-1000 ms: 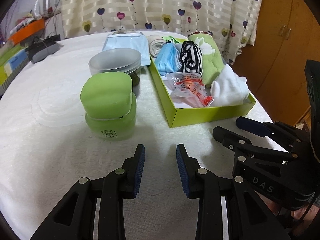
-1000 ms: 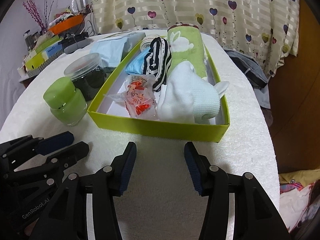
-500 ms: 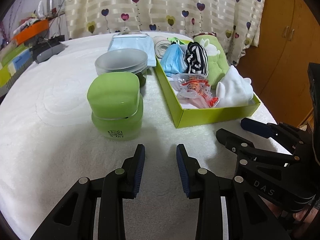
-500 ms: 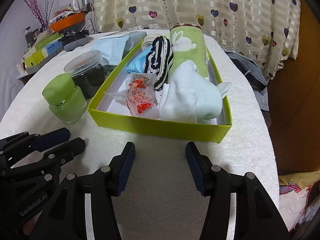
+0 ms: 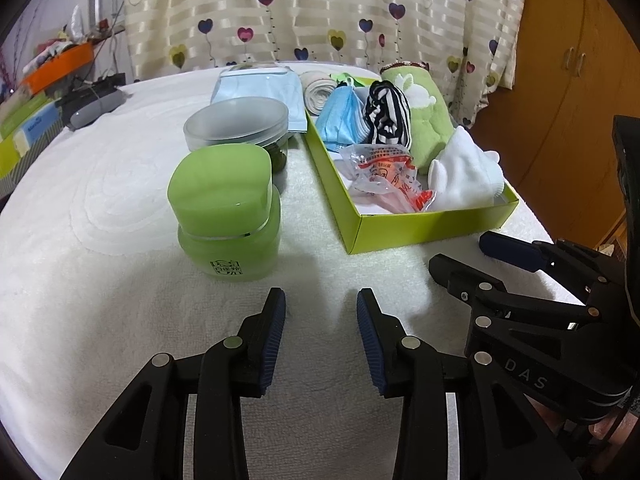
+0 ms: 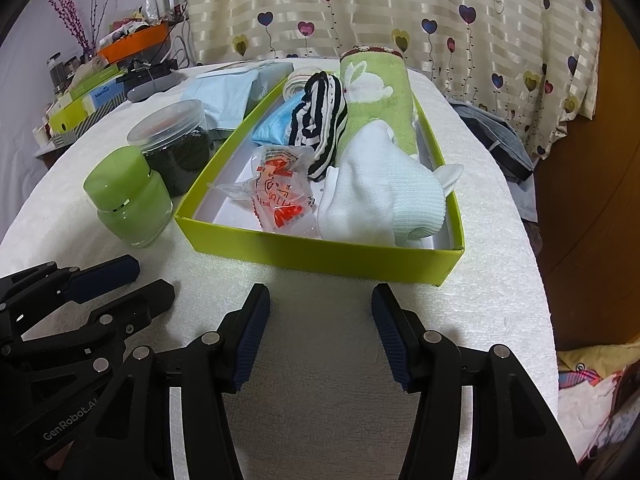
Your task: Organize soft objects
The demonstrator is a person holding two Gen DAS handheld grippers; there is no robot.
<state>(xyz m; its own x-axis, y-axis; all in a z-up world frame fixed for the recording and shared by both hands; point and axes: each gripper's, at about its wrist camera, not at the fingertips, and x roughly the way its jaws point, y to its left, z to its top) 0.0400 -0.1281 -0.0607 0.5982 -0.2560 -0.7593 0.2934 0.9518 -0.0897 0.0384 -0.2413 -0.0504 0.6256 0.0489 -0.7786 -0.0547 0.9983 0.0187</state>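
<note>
Both wrist views have crept closer to the green box [image 6: 320,254]. Left gripper [image 5: 321,304] and right gripper [image 6: 320,300] hover just short of it, jaws apart, empty. White sock [image 6: 380,204] and snack packet [image 6: 280,192] sit inside the box; green jar [image 5: 224,208] stands left of it.

I see a glossy green jar [image 5: 226,216], fuzzy white table cloth [image 5: 100,280], crinkly clear packet [image 6: 280,196], probably plastic; matt box [image 6: 320,250].

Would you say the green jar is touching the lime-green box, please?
Apart. The left wrist view shows a strip of white cloth between the green jar and the lime-green box; the right wrist view shows the same gap.
</note>
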